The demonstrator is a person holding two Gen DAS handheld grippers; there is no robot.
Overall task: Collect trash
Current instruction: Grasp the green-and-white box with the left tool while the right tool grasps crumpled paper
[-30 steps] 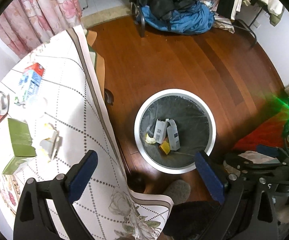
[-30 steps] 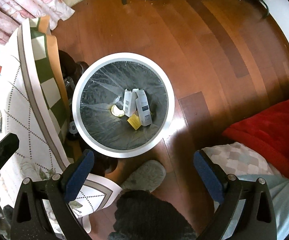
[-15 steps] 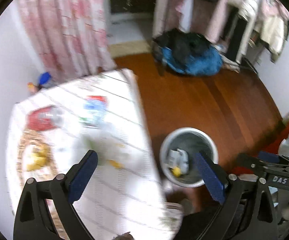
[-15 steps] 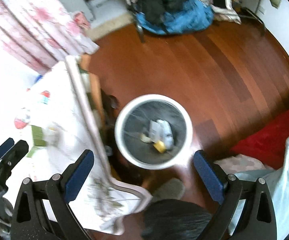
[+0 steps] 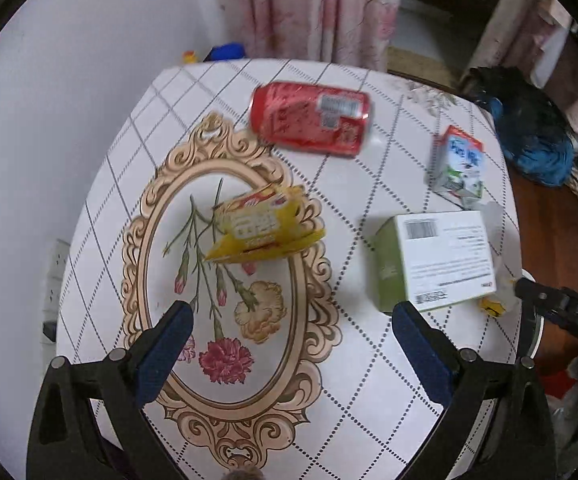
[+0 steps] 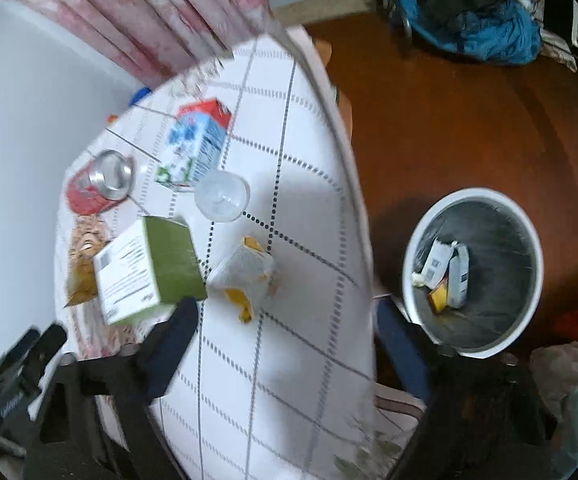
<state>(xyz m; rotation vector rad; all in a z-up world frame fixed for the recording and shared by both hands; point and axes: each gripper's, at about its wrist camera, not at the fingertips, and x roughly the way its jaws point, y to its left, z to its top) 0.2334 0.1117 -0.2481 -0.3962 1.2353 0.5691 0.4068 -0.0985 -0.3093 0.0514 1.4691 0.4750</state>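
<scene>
Both grippers, left gripper [image 5: 289,344] and right gripper [image 6: 285,344], now over the tablecloth [image 5: 369,380] instead of the round bin [image 6: 529,240]; jaws apart, right's just narrowing, empty. Crumpled yellow wrapper [image 5: 265,228] near centre; dented red can [image 5: 309,118] at far edge.

My right view is smeared by motion: the milk carton [image 6: 195,148] print is unreadable, and the crumpled white-and-yellow wrapper [image 6: 245,276] is too soft to identify. The green box [image 6: 151,270] hides most of the yellow packet [image 6: 81,280]. In my left view, the box's [image 5: 435,260] small print is illegible.
</scene>
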